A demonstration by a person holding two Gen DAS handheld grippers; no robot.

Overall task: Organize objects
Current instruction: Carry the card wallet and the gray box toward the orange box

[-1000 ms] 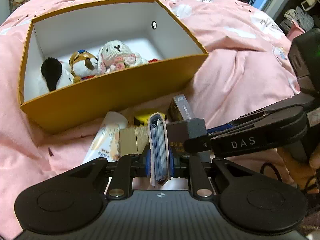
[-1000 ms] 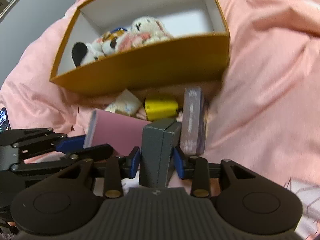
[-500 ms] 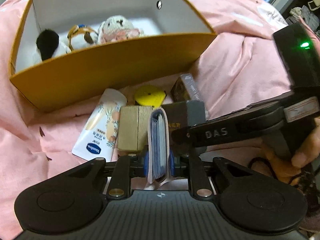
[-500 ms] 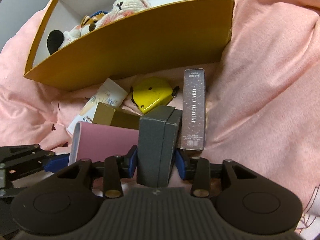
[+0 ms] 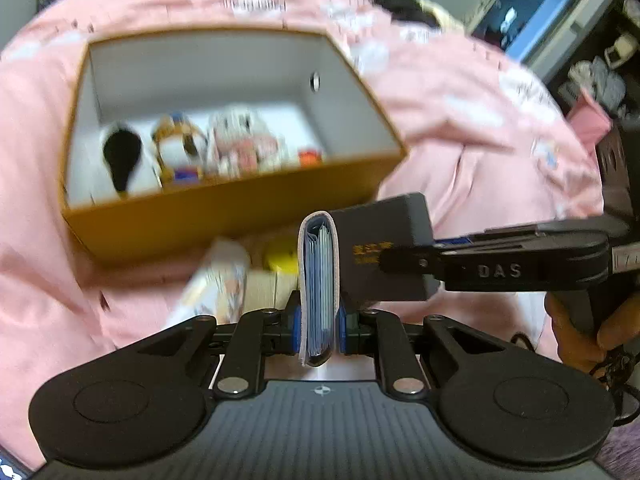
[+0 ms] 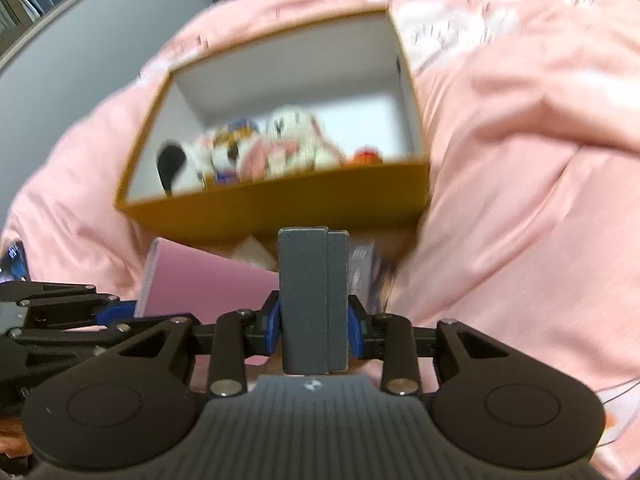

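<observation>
At the left of the left-wrist view the yellow box (image 5: pixel 224 216) lies open on the pink bedspread (image 5: pixel 480 128), its rim running from the upper left to mid-frame, with the plush toys (image 5: pixel 188 148) bunched along its near wall and the floor behind them bare. That bare floor is, I judge, where both held things should go.

Below the box, lower left of centre, a tube (image 5: pixel 220 280) and a yellow object (image 5: pixel 282 254) lie blurred on the bedspread, awaiting a later turn.

At the bottom centre the left gripper (image 5: pixel 319 326) has its blue pads pressed on the pink card holder (image 5: pixel 319 280), which stands on edge with its leaves showing; the jaws are closing on it. To do this well, carry it over the near wall before lowering it (clipping the rim would tip the box on this soft surface).

Right of centre, the right gripper (image 6: pixel 314 330) clamps the grey box (image 6: pixel 314 300), jaws likewise closing on it. In the left view that box sits just beside the card holder, so I would send one hand in ahead of the other, and loosen each grip only once its item rests on the box floor.
</observation>
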